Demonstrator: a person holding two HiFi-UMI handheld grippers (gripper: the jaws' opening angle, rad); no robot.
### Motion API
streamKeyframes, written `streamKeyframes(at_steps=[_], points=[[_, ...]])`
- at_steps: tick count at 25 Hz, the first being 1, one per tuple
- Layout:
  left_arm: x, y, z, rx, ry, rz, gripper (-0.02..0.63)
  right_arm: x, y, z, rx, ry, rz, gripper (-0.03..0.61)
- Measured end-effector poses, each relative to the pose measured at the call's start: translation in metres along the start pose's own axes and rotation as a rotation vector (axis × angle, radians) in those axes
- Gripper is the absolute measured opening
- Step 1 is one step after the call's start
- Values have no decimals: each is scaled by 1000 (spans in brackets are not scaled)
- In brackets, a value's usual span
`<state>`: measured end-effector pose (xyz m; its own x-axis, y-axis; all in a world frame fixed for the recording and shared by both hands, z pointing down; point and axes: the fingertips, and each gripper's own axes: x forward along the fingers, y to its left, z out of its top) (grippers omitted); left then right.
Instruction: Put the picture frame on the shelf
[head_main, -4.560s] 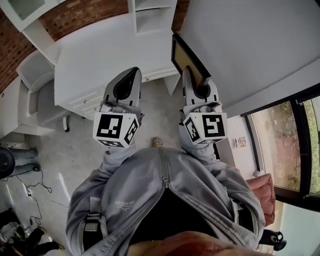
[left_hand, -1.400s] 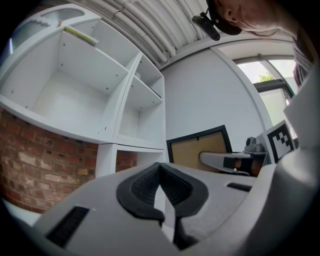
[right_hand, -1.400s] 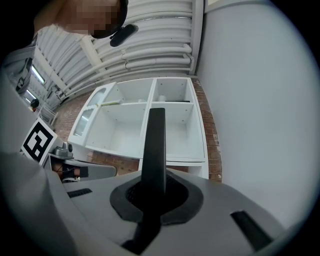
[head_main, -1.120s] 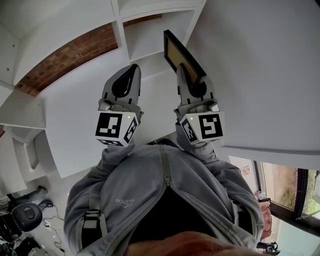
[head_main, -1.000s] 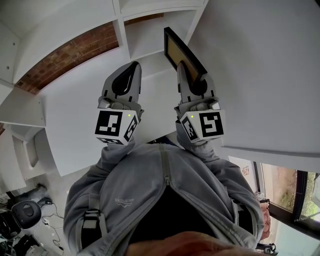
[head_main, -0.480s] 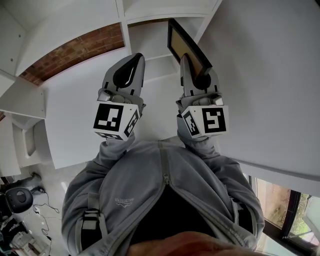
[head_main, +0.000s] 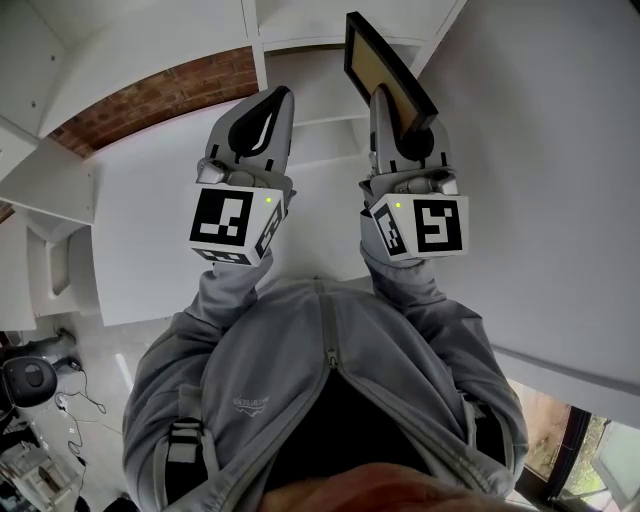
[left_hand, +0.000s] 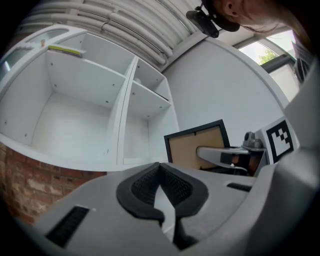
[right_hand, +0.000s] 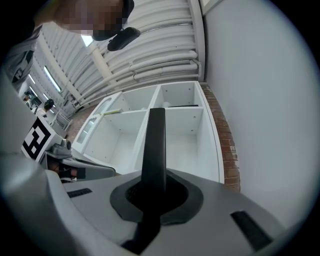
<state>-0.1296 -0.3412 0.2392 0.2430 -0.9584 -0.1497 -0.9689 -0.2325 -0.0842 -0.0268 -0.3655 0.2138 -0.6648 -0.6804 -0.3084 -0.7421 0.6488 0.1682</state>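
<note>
Picture frame (head_main: 378, 62) clamped in right gripper (head_main: 392, 102).

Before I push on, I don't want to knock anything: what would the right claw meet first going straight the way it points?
Likely the upright divider of the white shelf unit: the picture frame clamped in the right claw lines up with it, so the frame's edge would touch first. Depth is unclear.
</note>
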Motion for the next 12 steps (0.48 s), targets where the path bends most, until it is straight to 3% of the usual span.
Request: streamKeyframes(at_steps=[12], points=[[11, 13, 29, 54, -48, 44, 8, 32, 4, 39, -53, -109, 61, 35]])
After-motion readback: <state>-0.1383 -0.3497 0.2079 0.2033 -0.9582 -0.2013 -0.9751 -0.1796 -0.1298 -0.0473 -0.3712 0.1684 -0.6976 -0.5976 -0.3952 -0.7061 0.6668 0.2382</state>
